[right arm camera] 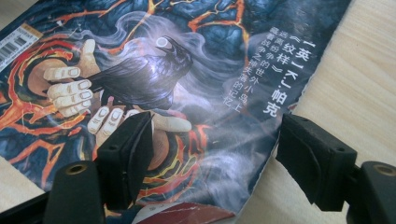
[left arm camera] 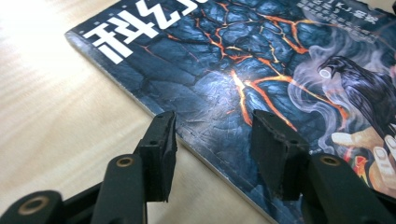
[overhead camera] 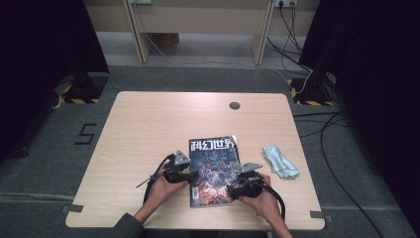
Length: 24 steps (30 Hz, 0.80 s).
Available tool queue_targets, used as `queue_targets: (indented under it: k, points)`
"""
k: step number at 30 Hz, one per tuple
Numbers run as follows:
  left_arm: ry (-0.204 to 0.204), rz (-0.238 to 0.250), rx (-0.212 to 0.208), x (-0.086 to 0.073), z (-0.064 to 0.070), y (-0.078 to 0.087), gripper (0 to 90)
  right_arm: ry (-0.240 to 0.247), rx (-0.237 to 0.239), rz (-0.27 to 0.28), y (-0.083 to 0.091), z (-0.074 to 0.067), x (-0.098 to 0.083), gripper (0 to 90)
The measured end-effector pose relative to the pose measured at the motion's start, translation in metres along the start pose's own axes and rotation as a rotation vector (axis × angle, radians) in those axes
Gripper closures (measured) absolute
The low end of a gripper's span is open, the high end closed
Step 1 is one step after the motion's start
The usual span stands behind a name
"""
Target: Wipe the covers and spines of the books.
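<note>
We see the magazine (overhead camera: 214,170) lying flat near the counter's (overhead camera: 148,129) near edge, a cloth (overhead camera: 280,161) to its right. Our left hand-held gripper (left arm camera: 212,140) straddles its spine edge, jaws apart; our right hand-held gripper (right arm camera: 217,156) straddles the open right edge, jaws also apart. If we close carelessly, we risk creasing the cover or pinching only one thin page, or pushing the magazine sideways.

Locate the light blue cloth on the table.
In the high view, the light blue cloth lies crumpled on the table's right side, just right of the magazine, apart from it.
</note>
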State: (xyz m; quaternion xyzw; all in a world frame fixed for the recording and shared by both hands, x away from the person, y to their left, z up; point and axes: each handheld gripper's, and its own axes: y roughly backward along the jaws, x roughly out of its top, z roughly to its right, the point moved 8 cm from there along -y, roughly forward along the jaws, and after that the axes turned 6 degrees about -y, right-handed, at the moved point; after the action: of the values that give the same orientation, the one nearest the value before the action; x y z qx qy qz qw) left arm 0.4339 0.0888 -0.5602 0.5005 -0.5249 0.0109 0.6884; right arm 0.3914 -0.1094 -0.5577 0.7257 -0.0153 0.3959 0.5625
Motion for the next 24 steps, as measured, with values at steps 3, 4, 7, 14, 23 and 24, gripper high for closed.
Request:
queue_targets:
  k: [3, 4, 7, 14, 23, 24]
  points:
    - [0.005, -0.001, 0.014, 0.003, -0.004, -0.003, 50.8, -0.005, 0.003, -0.002, -0.003, 0.0, 0.003, 27.1]
    - [0.005, -0.001, 0.014, 0.003, -0.004, -0.003, 50.8, -0.005, 0.002, -0.002, -0.003, 0.001, 0.004, 27.0]
    - [0.011, -0.002, 0.02, 0.005, -0.007, -0.005, 50.8, 0.002, 0.001, -0.004, -0.005, 0.001, 0.006, 26.7]
    - [0.043, -0.001, 0.025, 0.007, -0.018, -0.01, 50.2, -0.006, 0.001, -0.01, -0.011, 0.005, 0.015, 26.1]
    - [0.059, -0.005, 0.045, 0.009, -0.028, -0.012, 49.1, -0.002, 0.007, -0.007, -0.019, 0.007, 0.026, 26.0]
    - [0.054, -0.006, 0.055, 0.008, -0.03, -0.011, 49.1, 0.002, 0.008, -0.008, -0.02, 0.007, 0.027, 26.0]
